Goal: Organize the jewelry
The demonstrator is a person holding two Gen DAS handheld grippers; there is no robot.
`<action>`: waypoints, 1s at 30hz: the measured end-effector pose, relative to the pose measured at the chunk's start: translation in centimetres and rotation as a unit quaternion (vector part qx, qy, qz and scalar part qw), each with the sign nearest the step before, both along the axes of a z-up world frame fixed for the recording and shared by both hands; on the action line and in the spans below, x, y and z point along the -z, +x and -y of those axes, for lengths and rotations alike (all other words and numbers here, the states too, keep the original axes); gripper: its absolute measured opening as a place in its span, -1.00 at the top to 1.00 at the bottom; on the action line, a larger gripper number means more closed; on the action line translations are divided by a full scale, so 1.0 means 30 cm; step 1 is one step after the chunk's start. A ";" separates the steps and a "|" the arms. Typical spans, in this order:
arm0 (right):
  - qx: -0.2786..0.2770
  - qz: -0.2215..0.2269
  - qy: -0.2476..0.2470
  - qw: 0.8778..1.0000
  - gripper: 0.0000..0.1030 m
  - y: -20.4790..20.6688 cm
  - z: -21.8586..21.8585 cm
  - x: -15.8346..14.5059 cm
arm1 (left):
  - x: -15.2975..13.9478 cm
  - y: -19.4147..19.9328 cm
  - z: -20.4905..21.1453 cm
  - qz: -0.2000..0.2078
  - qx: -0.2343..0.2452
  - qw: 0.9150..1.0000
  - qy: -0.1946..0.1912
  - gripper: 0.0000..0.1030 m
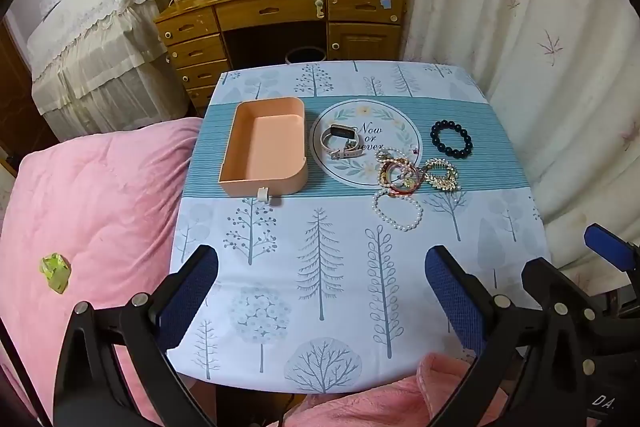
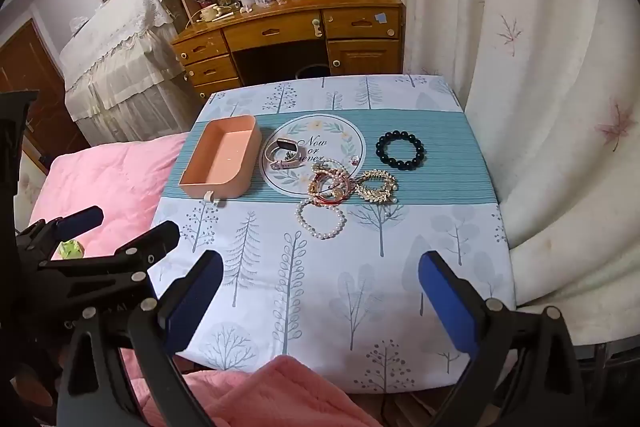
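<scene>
Both grippers (image 1: 322,267) (image 2: 320,269) hover released over bench (image 1: 340,307); jewelry (image 1: 404,175) lies well ahead beside mat (image 1: 362,115) reading "Now or never".

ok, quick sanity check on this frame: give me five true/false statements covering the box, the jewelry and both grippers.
1. The peach box is empty. True.
2. The watch lies inside the box. False: it lies on the round mat, beside the box.
3. The black bead bracelet lies apart from the tangled pile. True.
4. The left gripper is shut on the pearl bracelet. False: it is open and holds nothing; the pearls lie on the tablecloth.
5. The right gripper is open, short of the jewelry. True.
</scene>
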State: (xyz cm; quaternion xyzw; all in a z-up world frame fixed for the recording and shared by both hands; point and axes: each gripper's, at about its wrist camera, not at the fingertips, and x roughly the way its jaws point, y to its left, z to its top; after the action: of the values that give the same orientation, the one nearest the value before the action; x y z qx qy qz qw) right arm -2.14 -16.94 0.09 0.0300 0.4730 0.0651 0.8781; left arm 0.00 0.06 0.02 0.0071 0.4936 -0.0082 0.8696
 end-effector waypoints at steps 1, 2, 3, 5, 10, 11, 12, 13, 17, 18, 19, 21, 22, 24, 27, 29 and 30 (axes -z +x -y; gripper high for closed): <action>-0.001 0.001 -0.004 1.000 -0.92 0.000 -0.001 0.000 | 0.000 0.000 0.001 0.000 0.000 1.000 0.004 -0.99; 0.000 0.003 -0.001 1.000 -0.92 0.000 -0.001 0.000 | 0.000 0.000 0.000 0.001 0.000 1.000 0.004 -0.99; 0.000 0.003 -0.002 1.000 -0.92 -0.001 -0.002 -0.001 | -0.001 -0.001 0.001 0.002 -0.001 1.000 0.006 -0.99; 0.001 0.002 -0.003 1.000 -0.92 -0.001 -0.004 -0.001 | 0.000 0.000 0.002 0.001 -0.001 1.000 0.008 -0.98; 0.000 0.001 0.002 1.000 -0.92 0.002 0.000 0.002 | 0.000 0.000 0.002 0.000 -0.001 1.000 0.010 -0.98; 0.000 0.001 0.001 1.000 -0.92 0.002 0.000 0.003 | 0.000 0.000 0.002 0.000 -0.001 1.000 0.009 -0.98; 0.000 0.001 0.003 1.000 -0.92 0.001 0.000 0.001 | 0.000 0.000 0.002 -0.001 -0.001 1.000 0.009 -0.98; 0.000 0.001 0.003 1.000 -0.92 0.001 0.000 0.001 | 0.000 0.000 0.002 -0.001 -0.001 1.000 0.010 -0.98; 0.000 0.000 0.002 1.000 -0.92 0.000 -0.001 0.000 | 0.000 0.000 0.002 -0.001 -0.001 1.000 0.010 -0.98; 0.000 0.000 0.003 1.000 -0.92 0.000 -0.001 0.001 | 0.000 0.000 0.002 -0.001 -0.001 1.000 0.010 -0.98; 0.000 0.000 0.002 1.000 -0.92 0.000 -0.002 0.000 | -0.001 0.000 0.002 -0.002 -0.001 1.000 0.009 -0.98; 0.000 0.001 0.001 1.000 -0.92 -0.001 -0.002 -0.001 | -0.002 0.000 0.002 -0.002 -0.001 1.000 0.010 -0.98; 0.000 0.001 0.001 1.000 -0.92 0.000 -0.003 -0.001 | -0.001 0.000 0.001 -0.002 -0.001 1.000 0.010 -0.98; 0.000 0.001 0.001 1.000 -0.92 0.000 -0.003 0.001 | -0.002 0.003 0.007 0.000 -0.003 1.000 0.009 -0.98; 0.000 0.000 0.002 1.000 -0.92 0.000 -0.004 0.000 | -0.002 0.003 0.007 -0.001 -0.002 1.000 0.010 -0.98; 0.000 -0.001 0.001 1.000 -0.92 0.000 -0.005 0.000 | 0.008 0.014 0.003 -0.003 -0.002 1.000 0.010 -0.98; -0.001 -0.001 0.001 1.000 -0.92 0.000 -0.005 0.000 | 0.007 0.015 -0.001 -0.003 -0.002 1.000 0.009 -0.98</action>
State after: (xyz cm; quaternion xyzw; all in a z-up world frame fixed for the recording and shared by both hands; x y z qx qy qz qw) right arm -2.14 -16.80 0.08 0.0309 0.4737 0.0662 0.8777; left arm 0.45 0.08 -0.20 0.0142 0.4962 -0.0016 0.8681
